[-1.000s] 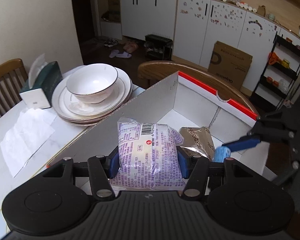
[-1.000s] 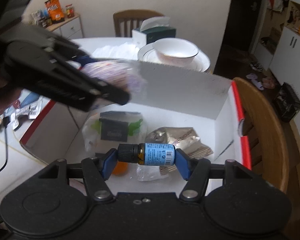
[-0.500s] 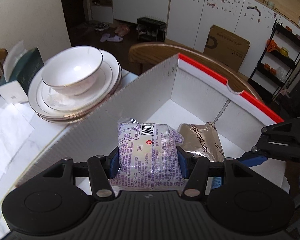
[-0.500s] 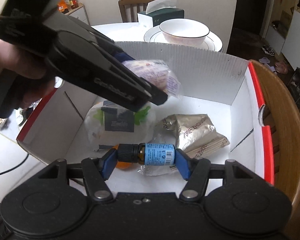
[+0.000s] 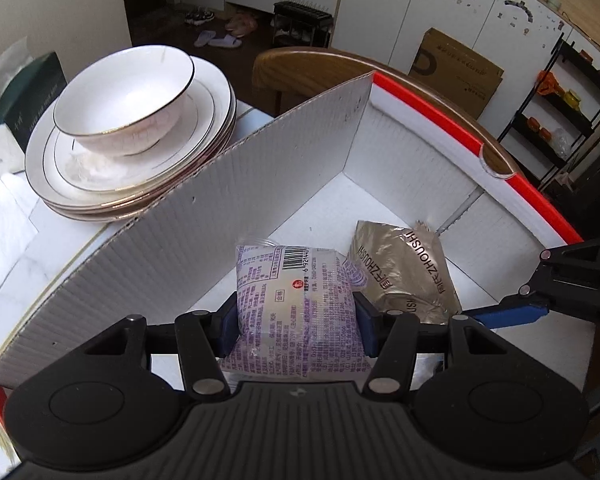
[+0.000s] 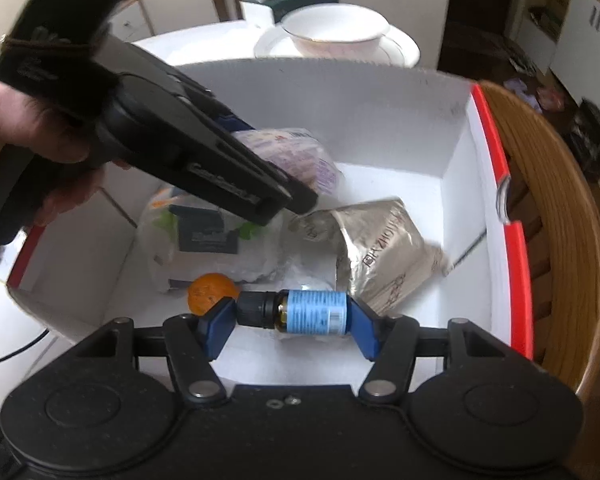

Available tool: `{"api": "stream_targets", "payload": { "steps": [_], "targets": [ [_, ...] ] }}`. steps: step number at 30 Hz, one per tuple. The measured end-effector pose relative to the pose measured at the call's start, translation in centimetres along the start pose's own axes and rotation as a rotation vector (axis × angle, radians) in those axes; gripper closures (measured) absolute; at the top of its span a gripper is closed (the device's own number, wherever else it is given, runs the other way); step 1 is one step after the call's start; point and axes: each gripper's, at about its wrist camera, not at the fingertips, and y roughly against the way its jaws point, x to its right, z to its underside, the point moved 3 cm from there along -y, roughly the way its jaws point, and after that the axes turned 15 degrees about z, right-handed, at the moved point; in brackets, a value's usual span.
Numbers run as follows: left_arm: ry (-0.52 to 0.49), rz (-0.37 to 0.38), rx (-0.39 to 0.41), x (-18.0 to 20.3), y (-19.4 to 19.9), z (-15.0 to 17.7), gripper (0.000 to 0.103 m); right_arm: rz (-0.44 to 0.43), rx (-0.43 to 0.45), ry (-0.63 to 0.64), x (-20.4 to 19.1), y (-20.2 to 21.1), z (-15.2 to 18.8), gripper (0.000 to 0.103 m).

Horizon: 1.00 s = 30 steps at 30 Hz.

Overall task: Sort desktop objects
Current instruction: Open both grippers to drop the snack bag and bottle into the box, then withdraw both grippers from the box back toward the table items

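Note:
A white cardboard box (image 5: 260, 184) (image 6: 456, 152) with a red rim stands open on the table. My left gripper (image 5: 296, 326) is shut on a purple-printed snack packet (image 5: 296, 304) and holds it over the inside of the box. My right gripper (image 6: 292, 314) is shut on a small brown bottle (image 6: 304, 312) with a blue label and black cap, lying crosswise between the blue pads, low inside the box. On the box floor lie a silver foil pouch (image 5: 400, 272) (image 6: 384, 248), a white bag with a dark label (image 6: 208, 240) and an orange ball (image 6: 210, 298).
A bowl (image 5: 124, 96) sits on stacked plates (image 5: 204, 148) left of the box, with a green tissue box (image 5: 24, 92) behind. A wooden chair back (image 5: 340, 68) (image 6: 572, 216) curves around the far side of the box. A hand (image 6: 28, 160) holds the left gripper.
Both grippers have sunk lower into the box with their loads. The left one has also moved forward over the box floor, so the plates slid left in its view.

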Motion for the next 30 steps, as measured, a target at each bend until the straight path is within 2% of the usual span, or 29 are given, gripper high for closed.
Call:
{"api": "stream_targets", "payload": {
  "steps": [7,11,20,30],
  "targets": [
    [-0.004,-0.001,-0.005,0.0,0.0,0.1,0.046,0.010,-0.008,-0.005,0.2,-0.5,0.0,0.042],
    [-0.003,-0.003,0.012,0.1,0.4,0.4,0.034,0.007,-0.004,-0.011,0.1,-0.4,0.1,0.041],
    [-0.007,-0.004,0.071,1.1,2.6,0.7,0.033,0.001,0.021,-0.037,0.5,0.7,0.1,0.039],
    [-0.018,-0.011,0.157,2.8,6.7,2.5,0.033,-0.013,0.107,-0.048,0.5,3.6,0.7,0.035]
  ]
}}
